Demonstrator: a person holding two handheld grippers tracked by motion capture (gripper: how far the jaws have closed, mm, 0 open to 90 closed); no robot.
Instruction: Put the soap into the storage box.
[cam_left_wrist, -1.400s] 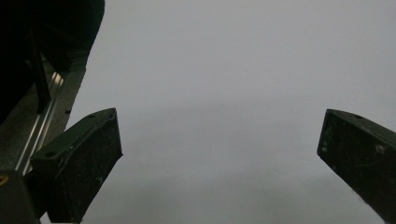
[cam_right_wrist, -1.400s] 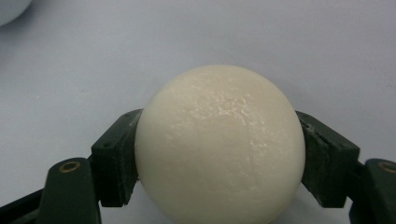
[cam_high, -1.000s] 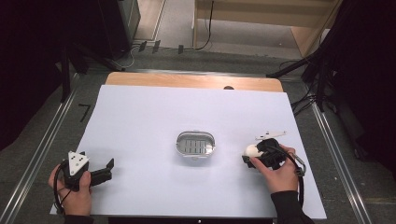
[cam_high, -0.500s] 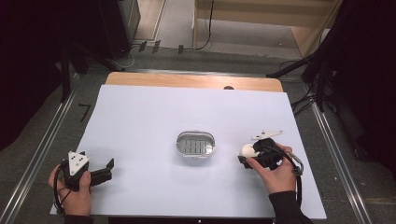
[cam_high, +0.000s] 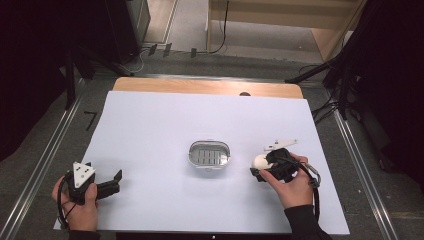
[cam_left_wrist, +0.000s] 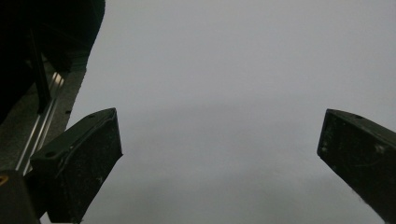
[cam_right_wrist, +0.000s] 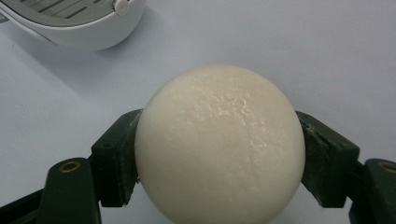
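**White ball held in right gripper beside slotted dish**

High view. A white sheet (cam_high: 165, 130) is seen covering the table. The right gripper (cam_high: 261, 165) is held at roughly 4 o'clock from the sheet's centre, with a pale white ball (cam_high: 260, 161) clamped at its tip. The ball is seen just beside a small white dish (cam_high: 209, 155), at the dish's 3 o'clock, apart from it. The dish is oval, with a grey slotted insert; nothing is seen lying on the insert. The left gripper (cam_high: 117, 181) is held at 8 o'clock near the sheet's corner, its jaws spread and nothing between them.

Left gripper view. Two black jaws are seen set wide apart, at 8 o'clock and 4 o'clock of the frame, with bare white sheet between them. A metal rail (cam_left_wrist: 44, 121) is noted at 9 o'clock.

Right gripper view. The ball (cam_right_wrist: 219, 144) is recorded as round, off-white, matt, with a slightly pitted and faintly creased surface. It is pressed between both black pads, at 9 and 3 o'clock of the ball. The dish (cam_right_wrist: 79, 28) is seen at 11 o'clock, its slotted insert partly in frame; its contents cannot be told from here.
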